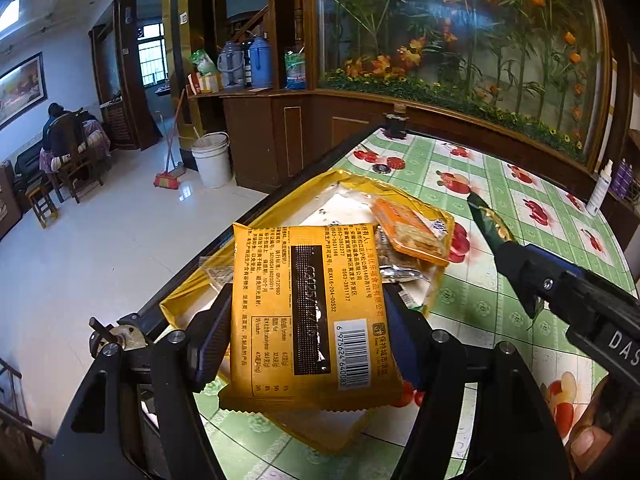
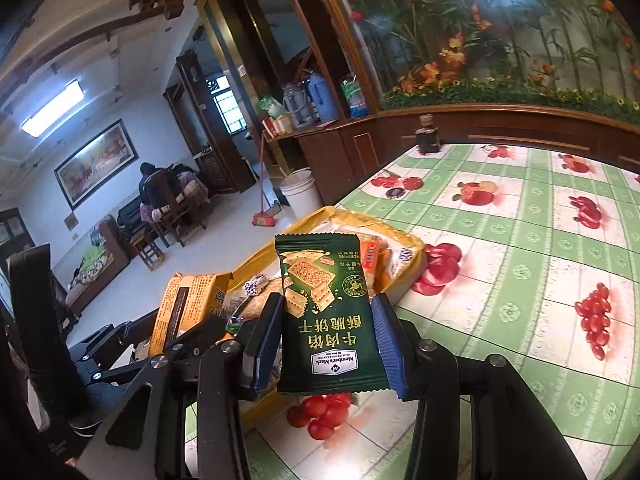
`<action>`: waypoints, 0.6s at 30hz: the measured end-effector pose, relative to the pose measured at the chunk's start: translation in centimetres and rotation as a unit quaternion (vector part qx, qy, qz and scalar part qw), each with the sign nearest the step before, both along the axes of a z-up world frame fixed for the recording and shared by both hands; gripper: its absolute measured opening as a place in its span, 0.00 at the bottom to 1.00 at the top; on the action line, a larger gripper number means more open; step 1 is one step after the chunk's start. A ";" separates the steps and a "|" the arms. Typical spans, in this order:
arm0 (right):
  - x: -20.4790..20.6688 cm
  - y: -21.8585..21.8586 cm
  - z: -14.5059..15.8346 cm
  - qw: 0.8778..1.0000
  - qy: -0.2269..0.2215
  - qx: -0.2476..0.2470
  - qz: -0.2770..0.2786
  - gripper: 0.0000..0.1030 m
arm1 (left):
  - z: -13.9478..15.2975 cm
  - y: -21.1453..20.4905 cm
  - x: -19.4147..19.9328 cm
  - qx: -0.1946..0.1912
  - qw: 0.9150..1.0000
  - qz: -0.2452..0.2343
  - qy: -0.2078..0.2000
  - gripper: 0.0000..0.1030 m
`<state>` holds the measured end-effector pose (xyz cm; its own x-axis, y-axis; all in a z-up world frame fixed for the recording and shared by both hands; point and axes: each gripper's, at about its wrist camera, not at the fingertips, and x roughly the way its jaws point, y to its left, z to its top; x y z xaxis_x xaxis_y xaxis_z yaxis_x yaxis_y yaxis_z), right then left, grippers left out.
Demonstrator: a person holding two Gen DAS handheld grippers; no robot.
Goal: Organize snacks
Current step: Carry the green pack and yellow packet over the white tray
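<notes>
Here, at the left, the left gripper [image 1: 310, 316] is clamped across the sides of a yellow snack packet [image 1: 308, 312], holding it barcode-up above a shallow yellow tray [image 1: 256, 208] that sits near the edge of a table covered in a green fruit-print cloth [image 1: 500, 200]. Inside the tray lie an orange cracker packet [image 1: 412, 232] and other wrapped snacks, loosely heaped. Further right, the right gripper [image 2: 326, 336] pinches a dark green biscuit packet [image 2: 326, 312] by its side seams, lifted over the tray's near corner, its printed face turned to the camera.

The risks appear to lie in the holds and in the crowding. Both packets are slick, air-filled film held only at the edges; a slight loosening of the jaws, or a tilt, could let either slide out and drop, perhaps past the table edge to the tiled floor [image 1: 100, 248], which lies just beside the tray. Squeezing harder would likely crush the biscuits inside. With both tools working over the same small tray, the two could also knock together, or nudge the tray toward the table's edge.
</notes>
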<state>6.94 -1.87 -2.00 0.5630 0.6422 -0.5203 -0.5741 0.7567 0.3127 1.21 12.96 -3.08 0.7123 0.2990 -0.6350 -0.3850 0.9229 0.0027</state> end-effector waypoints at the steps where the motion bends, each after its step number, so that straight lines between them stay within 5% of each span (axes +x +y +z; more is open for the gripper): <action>1: 0.1 0.4 -0.1 1.000 0.001 -0.002 0.004 0.44 | 0.0 0.3 -0.1 -0.001 1.000 0.003 -0.001 0.67; 18: 1.2 5.8 -1.1 0.998 0.001 -0.035 0.043 0.44 | -0.4 3.3 -1.4 -0.011 1.000 0.026 -0.004 0.67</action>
